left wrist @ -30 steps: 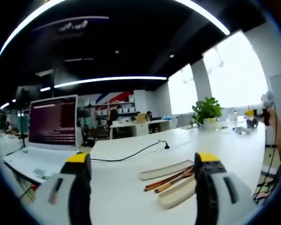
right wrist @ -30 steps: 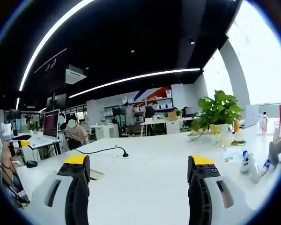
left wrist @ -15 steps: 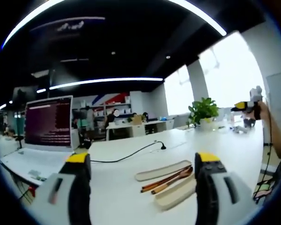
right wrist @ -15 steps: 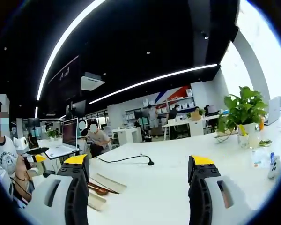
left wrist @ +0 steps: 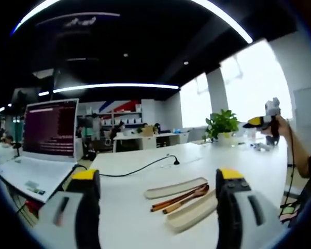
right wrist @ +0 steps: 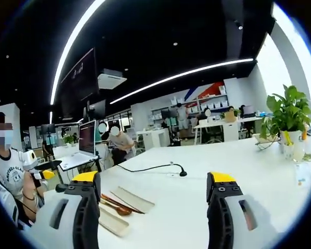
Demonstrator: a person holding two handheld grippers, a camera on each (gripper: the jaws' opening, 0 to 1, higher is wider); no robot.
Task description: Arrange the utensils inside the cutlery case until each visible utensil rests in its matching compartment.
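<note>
The beige cutlery case lies open on the white table as two long halves, a flat one (left wrist: 176,188) and a deeper one (left wrist: 192,212). Between them rest wooden utensils (left wrist: 179,198), a spoon among them. My left gripper (left wrist: 158,179) hovers open above the table just short of the case, with nothing between its jaws. The right gripper view shows the same halves (right wrist: 132,198) (right wrist: 113,222) and the wooden spoon (right wrist: 117,208) behind its left jaw. My right gripper (right wrist: 154,181) is open and holds nothing. It also shows far right in the left gripper view (left wrist: 262,122), raised in a hand.
An open laptop (left wrist: 41,150) stands left of the case. A black cable (left wrist: 140,168) runs across the table behind it. A potted plant (left wrist: 221,124) and small bottles stand at the far right. A person (right wrist: 10,176) sits at the table's left end.
The right gripper's camera has swung left, bringing the case and utensils into its view. The left view has shifted slightly; the raised right gripper now appears at its right. The case has not moved.
</note>
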